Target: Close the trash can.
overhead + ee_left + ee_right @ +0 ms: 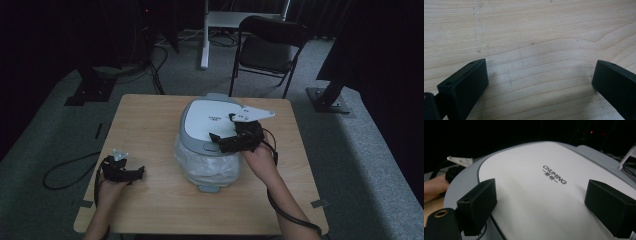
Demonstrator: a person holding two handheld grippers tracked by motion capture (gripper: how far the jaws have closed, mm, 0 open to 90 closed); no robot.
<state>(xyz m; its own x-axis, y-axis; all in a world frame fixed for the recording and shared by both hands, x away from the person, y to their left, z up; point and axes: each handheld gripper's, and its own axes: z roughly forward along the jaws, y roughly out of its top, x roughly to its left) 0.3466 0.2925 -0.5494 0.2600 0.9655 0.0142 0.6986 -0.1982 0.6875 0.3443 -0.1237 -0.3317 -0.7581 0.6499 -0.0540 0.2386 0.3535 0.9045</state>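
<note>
A rice cooker with a white lid and grey rim stands mid-table, its body wrapped in clear plastic. My right gripper hovers over the lid's front right part, open, jaws wide with nothing between them. In the right gripper view the lid with the printed name "CHUMING" lies just under that gripper. My left gripper rests low at the table's front left, open and empty. In the left gripper view the left gripper faces bare wood.
The wooden table has open surface to the left of the cooker and along the front edge. A black folding chair and a white stand are on the carpet behind the table. Cables trail on the floor at left.
</note>
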